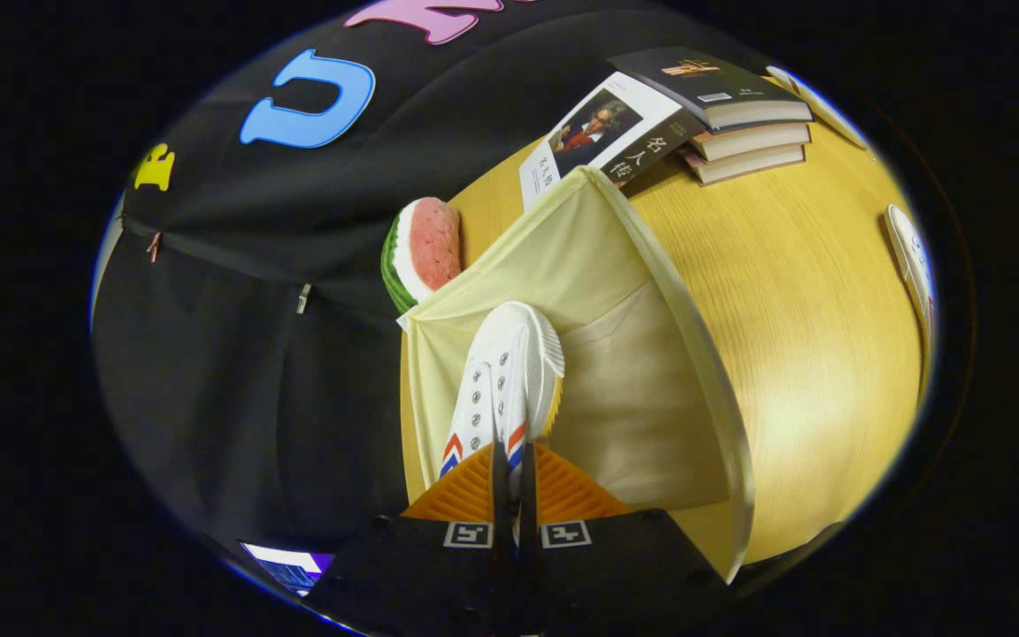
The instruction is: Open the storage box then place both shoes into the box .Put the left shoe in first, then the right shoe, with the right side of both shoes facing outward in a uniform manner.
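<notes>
Shoe, a white canvas sneaker with red and blue stripes at its side, is being held by the gripper, whose fingers are closed almost together on a thin part of the shoe's collar, so that the toe is pointing away from them. It is being carried inside the open storage box, a pale fabric box whose front is folded open; the shoe is hanging over the box floor, close to the inner wall on the side of the watermelon slice. Presumably it is being kept on that side so that room is being left for a second shoe. Whether this is the left or right shoe cannot be told. Beyond the box, a stack of books is lying on the wooden table.
</notes>
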A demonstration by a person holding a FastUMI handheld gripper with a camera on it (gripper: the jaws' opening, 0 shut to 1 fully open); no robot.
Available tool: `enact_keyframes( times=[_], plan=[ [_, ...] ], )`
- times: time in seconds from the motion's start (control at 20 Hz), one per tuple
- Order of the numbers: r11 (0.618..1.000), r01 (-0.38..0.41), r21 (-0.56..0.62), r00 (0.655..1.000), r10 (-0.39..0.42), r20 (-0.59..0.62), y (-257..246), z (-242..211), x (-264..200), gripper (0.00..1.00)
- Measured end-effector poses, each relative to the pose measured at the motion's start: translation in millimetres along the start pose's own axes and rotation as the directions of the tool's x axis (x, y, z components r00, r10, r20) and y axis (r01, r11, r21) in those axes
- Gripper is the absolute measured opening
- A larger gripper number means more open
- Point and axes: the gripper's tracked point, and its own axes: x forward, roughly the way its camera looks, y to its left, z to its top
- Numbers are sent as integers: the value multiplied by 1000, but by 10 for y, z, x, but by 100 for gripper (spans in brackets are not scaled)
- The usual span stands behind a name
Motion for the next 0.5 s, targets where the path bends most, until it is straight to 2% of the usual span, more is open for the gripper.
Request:
enact_keyframes(
  times=[0.2,0.3,0.4,0.5],
  plan=[
    [1000,8,-21,1000,-9,-12,-40,-37,174,5],
    [1000,-21,-10,1000,21,-7,35,-39,165,6],
    [997,-82,1,996,82,33,211,47,69,24],
    [993,-120,0,991,120,55,288,85,-59,74]
  ],
)
